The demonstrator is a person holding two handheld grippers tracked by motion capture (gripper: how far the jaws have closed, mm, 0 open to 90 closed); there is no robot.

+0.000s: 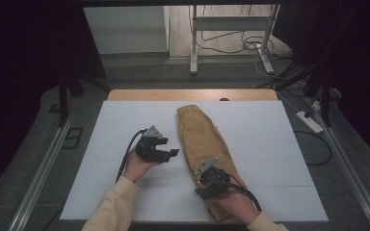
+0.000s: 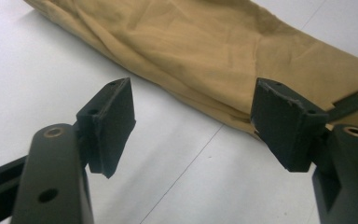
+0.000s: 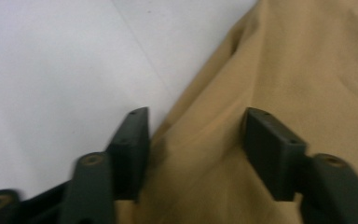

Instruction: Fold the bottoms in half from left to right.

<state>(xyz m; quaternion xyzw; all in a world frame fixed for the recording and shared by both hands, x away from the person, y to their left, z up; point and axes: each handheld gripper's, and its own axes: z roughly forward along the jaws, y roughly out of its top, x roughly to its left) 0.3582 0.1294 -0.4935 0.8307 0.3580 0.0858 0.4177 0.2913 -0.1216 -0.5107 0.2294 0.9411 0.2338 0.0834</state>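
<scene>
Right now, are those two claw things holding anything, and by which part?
Nothing is held. The left gripper is open beside the tan trousers; the right gripper is open over their edge.

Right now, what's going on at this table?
A person is working on a pair of tan trousers laid lengthwise on a white table, a handheld gripper in each hand. The right gripper sits over the trousers' near end, jaws open with cloth between them but not yet pinched. The left gripper is beside the trousers' edge over bare table, jaws open and holding nothing. The trousers look folded in half along their length, waistband at the far end.
</scene>
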